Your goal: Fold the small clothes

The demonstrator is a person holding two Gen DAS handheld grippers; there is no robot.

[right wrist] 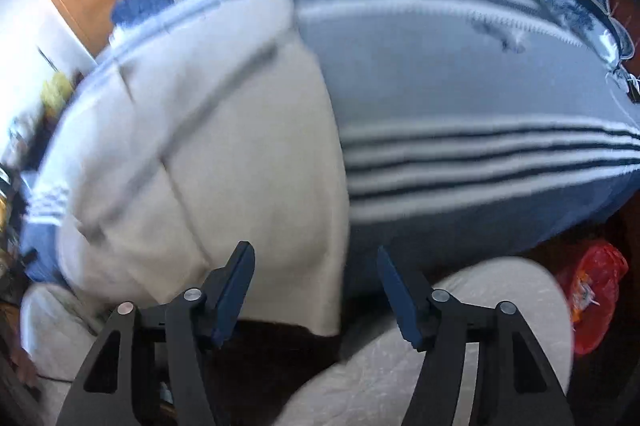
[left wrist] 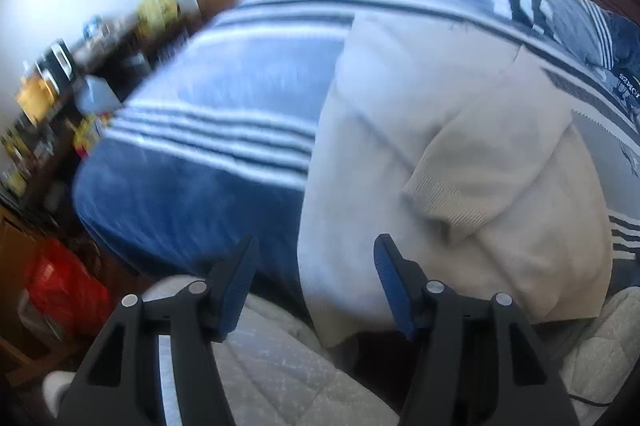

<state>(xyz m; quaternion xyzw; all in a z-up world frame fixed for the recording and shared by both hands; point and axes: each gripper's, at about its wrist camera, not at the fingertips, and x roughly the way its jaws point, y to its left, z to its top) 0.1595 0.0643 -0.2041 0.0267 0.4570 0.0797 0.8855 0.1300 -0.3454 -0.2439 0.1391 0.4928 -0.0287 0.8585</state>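
A cream knit sweater (left wrist: 460,162) lies on a blue striped blanket (left wrist: 224,106) over a bed, one ribbed cuff (left wrist: 448,194) folded inward. The left gripper (left wrist: 316,266) and right gripper (right wrist: 316,266) hover wide apart, empty. The sweater looks soft, light and floppy; the hem corners look best to pinch.

Almost no writing can be read here. On the dark blue printed fabric (left wrist: 624,82) at the far right of the bed, small white letters show, perhaps ending in "OMES", but they are too blurred to be sure.
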